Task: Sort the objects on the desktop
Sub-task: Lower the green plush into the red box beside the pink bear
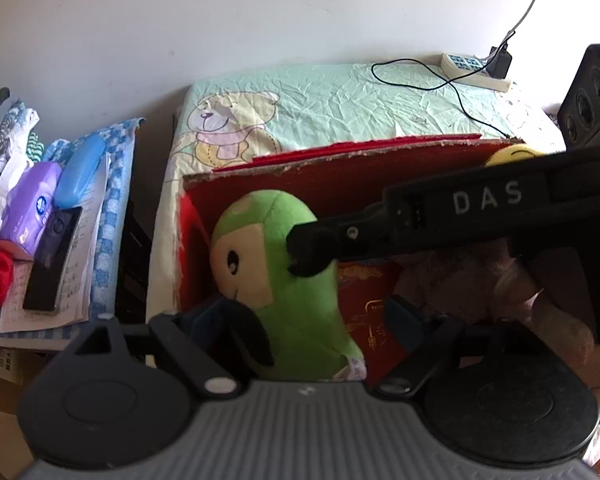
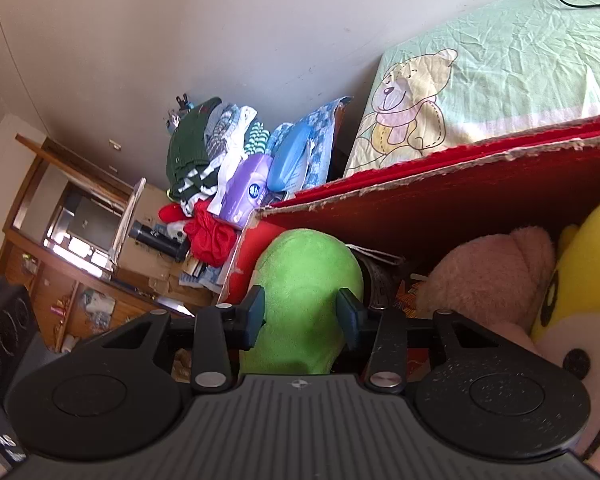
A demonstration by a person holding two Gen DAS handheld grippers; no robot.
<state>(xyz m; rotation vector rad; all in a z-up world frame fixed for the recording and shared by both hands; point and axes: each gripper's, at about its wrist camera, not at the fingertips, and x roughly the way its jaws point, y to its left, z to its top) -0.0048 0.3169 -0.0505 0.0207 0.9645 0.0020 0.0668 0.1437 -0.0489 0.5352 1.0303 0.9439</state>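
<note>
A green plush toy point(image 1: 296, 300) stands upright at the left end of a red cardboard box point(image 1: 340, 172). In the right wrist view my right gripper point(image 2: 302, 312) is shut on the green plush toy point(image 2: 308, 280), with both pads pressed into its head. In the left wrist view the right gripper point(image 1: 308, 254) reaches in from the right onto the toy's head. My left gripper point(image 1: 320, 320) is open, its fingers spread on either side of the toy's body. A pink plush point(image 2: 492, 276) and a yellow plush point(image 2: 580, 280) lie in the box to the right.
The box rests on a mint bear-print sheet point(image 1: 340, 96) that carries a power strip point(image 1: 472, 70) and a black cable. A side table on the left holds a purple tissue pack point(image 1: 30, 204), a blue case point(image 1: 78, 176), a black remote point(image 1: 52, 260) and clothes. A black speaker point(image 1: 592, 96) stands far right.
</note>
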